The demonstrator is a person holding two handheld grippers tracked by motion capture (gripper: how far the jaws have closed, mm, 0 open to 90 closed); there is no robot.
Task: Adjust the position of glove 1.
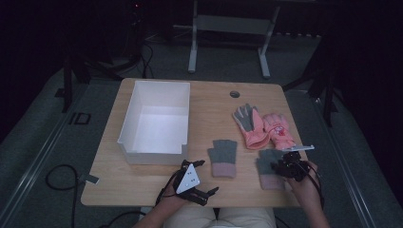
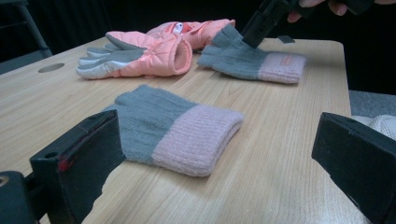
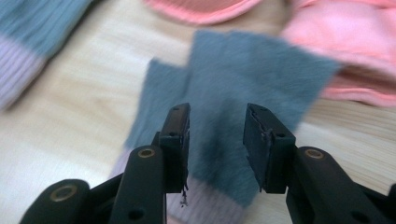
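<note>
High view has the white box [image 1: 157,118] empty, all four gloves out on the tabletop [image 1: 214,109], right gripper [image 1: 280,164] part-open above a grey glove [image 1: 267,164], left gripper [image 1: 202,178] wide open, holding nothing.

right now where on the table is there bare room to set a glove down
Bare wood lies between the white box and the left grey glove, across the far edge around the round hole, and along the near-left corner. The right side is crowded: pink gloves, right grey glove and right gripper over it.
</note>
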